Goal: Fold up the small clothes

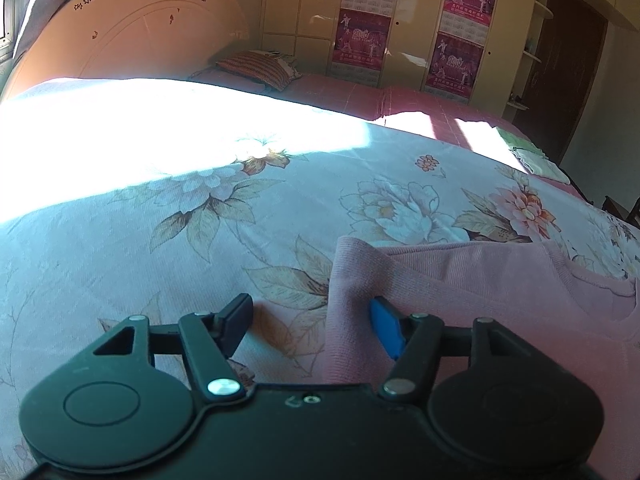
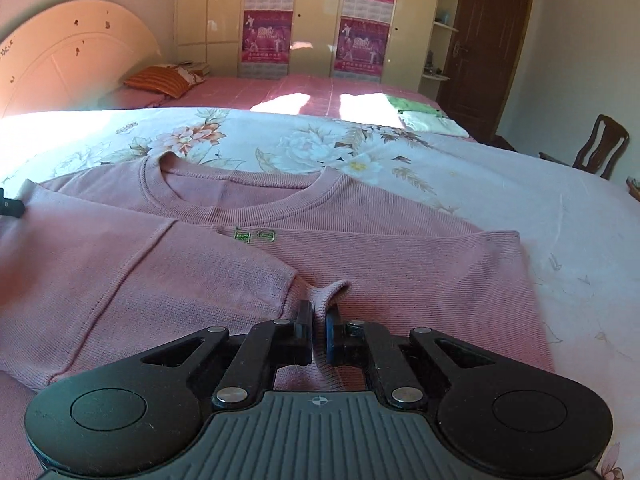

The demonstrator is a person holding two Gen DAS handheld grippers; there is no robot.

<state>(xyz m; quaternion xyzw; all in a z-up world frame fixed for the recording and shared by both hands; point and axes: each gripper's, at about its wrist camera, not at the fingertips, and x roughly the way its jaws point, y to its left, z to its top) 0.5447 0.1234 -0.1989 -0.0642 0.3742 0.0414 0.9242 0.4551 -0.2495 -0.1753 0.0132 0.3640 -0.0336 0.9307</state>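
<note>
While a thin pinch of pink sweater is clamped by the right hand-held gripper, with the left hand-held gripper spread wide at 9 o'clock, slippage is risked.

A pink ribbed knit sweater lies on a floral white bedsheet, one sleeve folded across its chest. The right gripper pinches a raised fold of the sweater between nearly closed fingers.

Strong sun comes in from the left and makes a big white patch of glare on the flowery white bed sheet, so its pattern is lost there. Nearer parts sit in soft shade. Both pictures bend at the edges, with dark corners.
</note>
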